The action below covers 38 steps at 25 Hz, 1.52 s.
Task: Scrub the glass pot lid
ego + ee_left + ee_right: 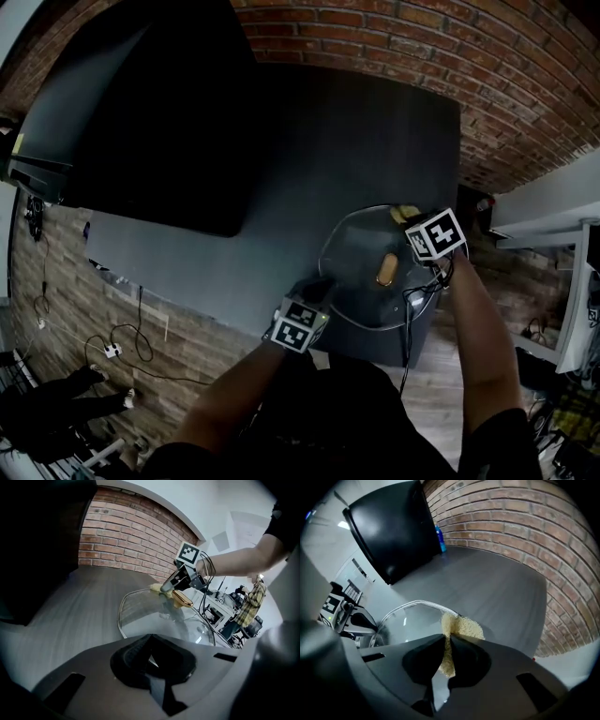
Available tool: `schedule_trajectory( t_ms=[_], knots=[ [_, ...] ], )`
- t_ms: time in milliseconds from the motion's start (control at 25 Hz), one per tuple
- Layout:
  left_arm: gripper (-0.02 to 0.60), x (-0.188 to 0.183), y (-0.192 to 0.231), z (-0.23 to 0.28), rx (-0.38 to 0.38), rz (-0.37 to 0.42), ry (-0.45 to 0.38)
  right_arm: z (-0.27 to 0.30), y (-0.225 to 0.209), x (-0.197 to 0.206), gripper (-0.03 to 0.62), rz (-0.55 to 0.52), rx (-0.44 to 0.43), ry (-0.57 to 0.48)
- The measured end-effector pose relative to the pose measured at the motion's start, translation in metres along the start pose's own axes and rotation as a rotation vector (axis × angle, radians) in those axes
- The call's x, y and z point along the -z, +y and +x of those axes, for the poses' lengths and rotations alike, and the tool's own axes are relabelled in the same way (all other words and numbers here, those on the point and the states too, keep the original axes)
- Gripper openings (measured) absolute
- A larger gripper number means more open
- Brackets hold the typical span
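The glass pot lid (361, 281) lies on the dark grey table (356, 122) near its front right corner, with a gold knob (386, 269) in its middle. My left gripper (314, 292) is shut on the lid's near rim (140, 620). My right gripper (412, 223) is shut on a yellow sponge (405, 214). The sponge (461, 627) rests against the lid's far rim (412, 604). In the left gripper view the right gripper (174, 584) hangs just behind the knob (182, 598), with the sponge (156, 588) under it.
A large black screen (150, 112) takes up the table's left half. A blue bottle (439, 538) stands by the brick wall (422, 47). The table edge (412, 323) runs just beside the lid. A person in a plaid shirt (251, 604) is far off.
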<state>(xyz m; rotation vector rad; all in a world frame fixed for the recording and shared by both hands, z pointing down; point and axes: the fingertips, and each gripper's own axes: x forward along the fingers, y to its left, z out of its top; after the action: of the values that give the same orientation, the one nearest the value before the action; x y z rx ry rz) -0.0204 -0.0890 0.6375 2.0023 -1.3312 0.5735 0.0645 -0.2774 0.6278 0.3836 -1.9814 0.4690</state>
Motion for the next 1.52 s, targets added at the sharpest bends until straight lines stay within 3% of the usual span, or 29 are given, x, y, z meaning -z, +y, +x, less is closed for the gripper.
schedule_trajectory(
  t_ms=[280, 520, 840, 1000, 1160, 1520],
  knots=[
    [0.031, 0.000, 0.001, -0.001, -0.002, -0.013, -0.009, 0.022, 0.079, -0.027, 0.041, -0.330, -0.075, 0.081],
    [0.031, 0.003, 0.003, 0.000, 0.004, 0.002, -0.006, 0.029, 0.133, -0.021, 0.041, -0.635, -0.067, 0.176],
    [0.031, 0.006, 0.003, -0.002, 0.026, -0.011, 0.003, 0.029, 0.184, 0.011, 0.040, -0.850, -0.039, 0.254],
    [0.031, 0.002, 0.003, -0.003, 0.039, 0.000, -0.007, 0.026, 0.200, 0.026, 0.040, -0.866, -0.024, 0.284],
    [0.032, 0.001, 0.002, -0.004, 0.054, 0.017, -0.004, 0.024, 0.205, 0.034, 0.041, -0.831, 0.053, 0.272],
    [0.031, 0.001, 0.003, -0.004, 0.088, 0.041, 0.007, 0.006, 0.205, 0.070, 0.041, -0.502, 0.092, 0.139]
  ],
)
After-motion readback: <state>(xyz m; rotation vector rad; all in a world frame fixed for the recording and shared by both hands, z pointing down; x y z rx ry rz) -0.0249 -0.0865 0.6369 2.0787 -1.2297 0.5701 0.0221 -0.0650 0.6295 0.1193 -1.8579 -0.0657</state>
